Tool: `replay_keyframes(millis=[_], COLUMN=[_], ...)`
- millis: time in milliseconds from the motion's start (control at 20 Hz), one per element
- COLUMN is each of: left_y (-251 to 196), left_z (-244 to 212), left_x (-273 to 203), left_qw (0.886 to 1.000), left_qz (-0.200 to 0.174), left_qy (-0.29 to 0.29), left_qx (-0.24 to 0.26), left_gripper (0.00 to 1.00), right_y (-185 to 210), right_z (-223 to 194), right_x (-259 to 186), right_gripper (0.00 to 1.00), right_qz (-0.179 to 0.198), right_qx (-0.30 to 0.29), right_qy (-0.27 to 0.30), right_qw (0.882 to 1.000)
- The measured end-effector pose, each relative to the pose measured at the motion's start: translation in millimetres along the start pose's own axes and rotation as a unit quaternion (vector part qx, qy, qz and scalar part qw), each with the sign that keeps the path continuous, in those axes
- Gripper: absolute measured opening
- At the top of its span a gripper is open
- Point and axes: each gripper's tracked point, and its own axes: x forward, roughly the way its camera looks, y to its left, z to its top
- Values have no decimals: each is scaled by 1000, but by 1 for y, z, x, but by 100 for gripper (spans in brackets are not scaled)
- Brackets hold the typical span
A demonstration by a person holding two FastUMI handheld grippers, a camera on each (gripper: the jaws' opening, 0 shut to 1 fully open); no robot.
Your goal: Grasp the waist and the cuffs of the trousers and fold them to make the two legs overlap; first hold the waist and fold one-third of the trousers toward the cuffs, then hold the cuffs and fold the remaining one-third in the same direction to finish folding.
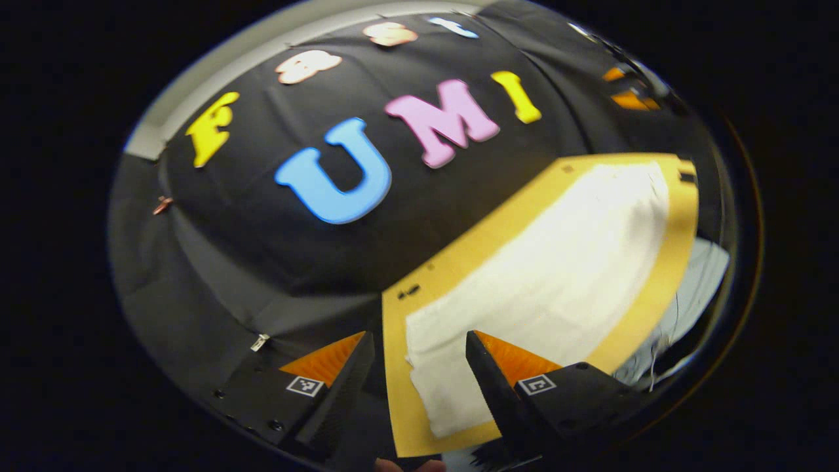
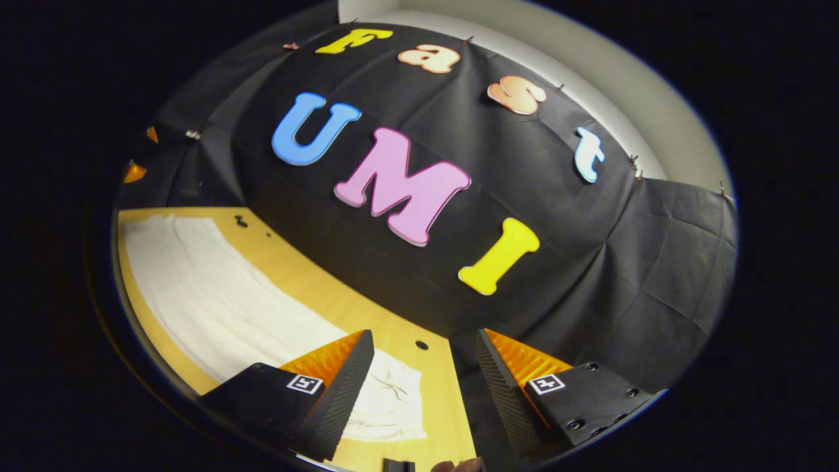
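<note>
Since both pairs of fingers are spread wide with nothing between them, neither one has hold of the trousers (image 1: 544, 275) yet. Left gripper (image 1: 419, 354) first: in the left gripper view its fingers hang above the near corner of the cloth, the right-hand finger over the white fabric and the other one off past the edge of the worktop (image 1: 400, 393), over the black drape. From there the trousers run away up and to the right as one long white strip, so the long axis goes straight out ahead of that gripper. Right gripper (image 2: 425, 357) is at the other end: in the right gripper view its left-hand finger sits over the short end of the strip, the other finger over the dark wall side, and the fabric stretches off to the far left along the worktop. So each gripper is parked above its own end, cloth lying flat and lengthways between them. Can't tell which end is waist and which is cuffs, it's too washed out. My guess is that the next move is simply down and slightly inward onto the end edges, and both look about equally near.
</note>
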Motion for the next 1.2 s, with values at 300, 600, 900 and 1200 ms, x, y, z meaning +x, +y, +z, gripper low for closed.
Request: replay_keyframes(millis=[300, 600, 900, 1200], left_y=[-38, -51, -47, -32], left_z=[-115, -183, -185, -176], left_x=[26, 42, 72, 115], left_qw=[969, 925, 901, 878], left_qz=[-127, -217, -228, -205], left_qy=[87, 164, 161, 147], left_qx=[191, 265, 333, 407], left_gripper=[91, 91, 89, 87], right_y=[10, -2, -7, -15], right_z=[-55, -71, -89, -122], right_x=[-10, -27, -33, -28], right_gripper=[97, 97, 97, 97], right_qz=[12, 0, -13, -8], right_qx=[-6, -9, -13, -51], right_qy=[50, 68, 89, 118], right_qw=[999, 998, 996, 992])
